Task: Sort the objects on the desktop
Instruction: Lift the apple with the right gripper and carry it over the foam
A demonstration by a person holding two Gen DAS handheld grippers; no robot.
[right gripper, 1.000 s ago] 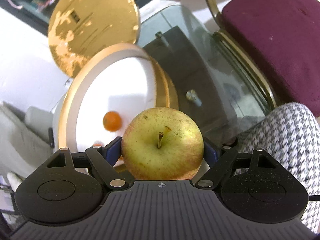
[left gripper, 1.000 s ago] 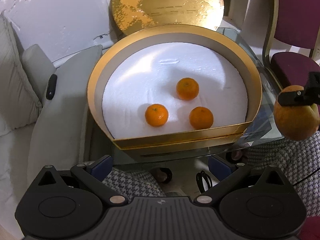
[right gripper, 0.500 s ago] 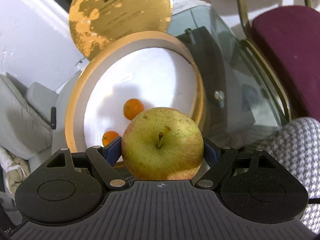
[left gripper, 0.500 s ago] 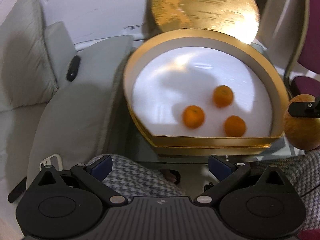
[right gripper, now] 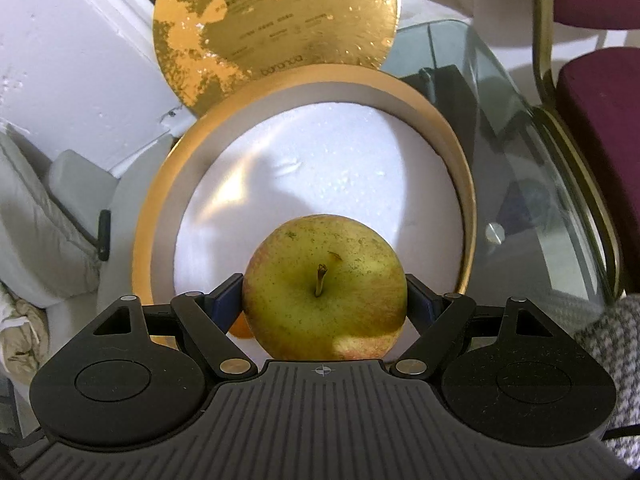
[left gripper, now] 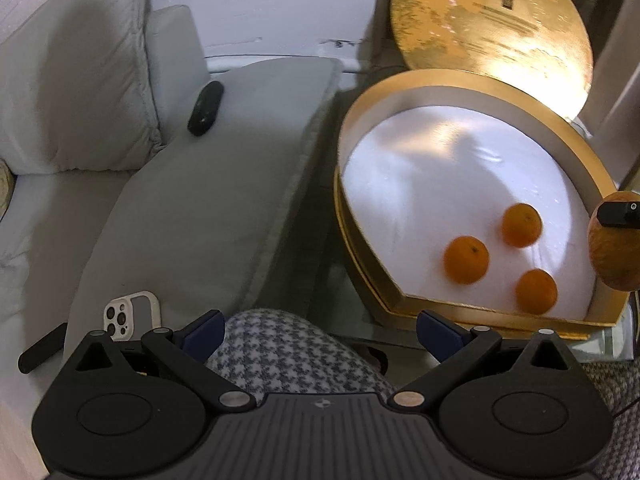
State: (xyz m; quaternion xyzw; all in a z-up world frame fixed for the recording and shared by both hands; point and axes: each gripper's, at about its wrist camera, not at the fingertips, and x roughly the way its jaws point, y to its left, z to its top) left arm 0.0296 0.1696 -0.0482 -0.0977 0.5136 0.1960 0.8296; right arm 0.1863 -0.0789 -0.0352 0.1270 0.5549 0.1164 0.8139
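1. Both tools have swung leftward; the right tool [right gripper: 324, 300], pinching the apple [right gripper: 324, 288], now hovers over the gold box [right gripper: 156, 216].
2. Left tool [left gripper: 320, 334]: spread, empty.
3. Lid [right gripper: 276, 20] reads "bonanza".

Right wrist view: apple [right gripper: 324, 288] hides the near floor of the gold box [right gripper: 160, 216]; one tangerine [right gripper: 240, 330] only peeks out. Left wrist view: apple cropped by right edge, tangerines motion-blurred.
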